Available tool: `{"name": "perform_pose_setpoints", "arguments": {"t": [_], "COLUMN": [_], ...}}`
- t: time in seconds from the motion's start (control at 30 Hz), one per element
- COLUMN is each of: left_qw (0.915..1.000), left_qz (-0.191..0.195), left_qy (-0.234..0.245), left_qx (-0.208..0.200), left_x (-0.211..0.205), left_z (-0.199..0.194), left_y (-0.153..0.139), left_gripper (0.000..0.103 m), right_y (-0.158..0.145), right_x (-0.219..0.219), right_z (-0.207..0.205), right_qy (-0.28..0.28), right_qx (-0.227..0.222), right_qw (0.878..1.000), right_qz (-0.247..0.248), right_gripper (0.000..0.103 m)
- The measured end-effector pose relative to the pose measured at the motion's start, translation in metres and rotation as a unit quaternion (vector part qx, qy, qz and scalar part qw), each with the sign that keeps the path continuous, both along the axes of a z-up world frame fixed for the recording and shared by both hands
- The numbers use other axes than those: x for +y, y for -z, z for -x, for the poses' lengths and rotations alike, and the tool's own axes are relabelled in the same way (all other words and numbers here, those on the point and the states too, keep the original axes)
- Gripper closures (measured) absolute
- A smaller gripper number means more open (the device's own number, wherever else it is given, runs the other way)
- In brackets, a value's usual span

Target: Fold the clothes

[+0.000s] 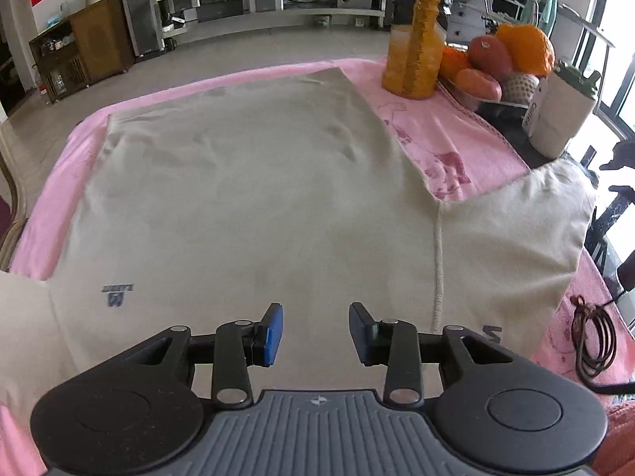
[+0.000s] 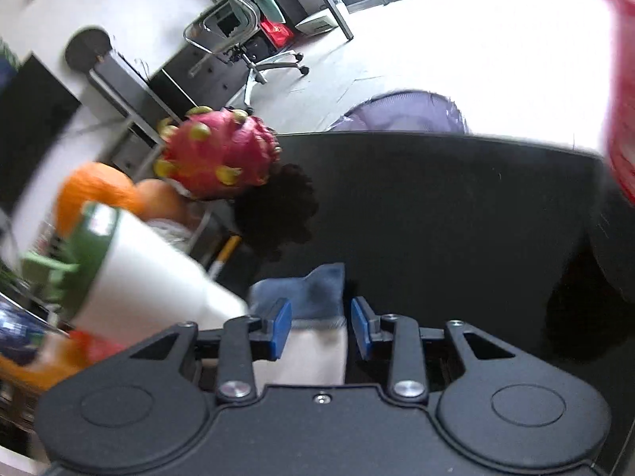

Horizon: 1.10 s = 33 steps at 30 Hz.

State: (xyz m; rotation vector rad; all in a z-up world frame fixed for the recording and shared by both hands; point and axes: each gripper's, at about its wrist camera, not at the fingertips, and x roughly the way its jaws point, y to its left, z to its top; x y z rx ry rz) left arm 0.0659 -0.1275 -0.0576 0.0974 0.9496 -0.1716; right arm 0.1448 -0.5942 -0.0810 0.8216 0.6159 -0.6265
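A cream T-shirt [image 1: 258,182] lies spread flat on a pink towel [image 1: 444,135] that covers the table. One short sleeve [image 1: 516,230] reaches out to the right. My left gripper [image 1: 315,329] hovers over the near part of the shirt, jaws open, nothing between them. In the blurred right wrist view my right gripper [image 2: 321,325] points down at a dark tabletop [image 2: 456,218]. A blue and white piece of cloth [image 2: 317,289] sits between its fingers. There is a gap at the right pad, so the pads do not press it.
An orange bottle [image 1: 420,51], a bowl of oranges [image 1: 500,55] and a white cup with a green top [image 1: 559,115] stand at the far right. A coiled cable [image 1: 593,341] lies near the right edge. A dragon fruit [image 2: 218,154] is left of my right gripper.
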Motion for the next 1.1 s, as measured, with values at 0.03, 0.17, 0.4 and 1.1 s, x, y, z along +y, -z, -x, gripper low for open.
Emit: {"name": "perform_pose_setpoints", "arguments": {"t": [0.03,0.17,0.4,1.1], "left_qw": [1.0000,0.9999,0.9998,0.9862], "left_qz": [-0.001,0.000,0.003,0.062], "left_qy": [0.001,0.002,0.000,-0.093], "left_qx": [0.003,0.016,0.020,-0.122], "left_x": [-0.002,-0.006,-0.002,0.165], "left_z": [-0.001,-0.003,0.004,0.085], "left_y": [0.003,0.012,0.012,-0.070], "left_gripper": [0.067,0.067,0.067,0.066], "right_y": [0.001,0.010,0.012,-0.217], "right_x": [-0.001,0.000,0.026,0.307], "right_z": [-0.005,-0.024,-0.036,0.127], "right_qy": [-0.005,-0.039,-0.104,-0.258], "right_qx": [0.008,0.043,0.096,-0.265], "right_qw": [1.000,0.997,0.978,0.903], "right_qz": [0.014,0.053,0.156,0.218], "right_gripper": [0.070,0.070,0.097,0.097]}}
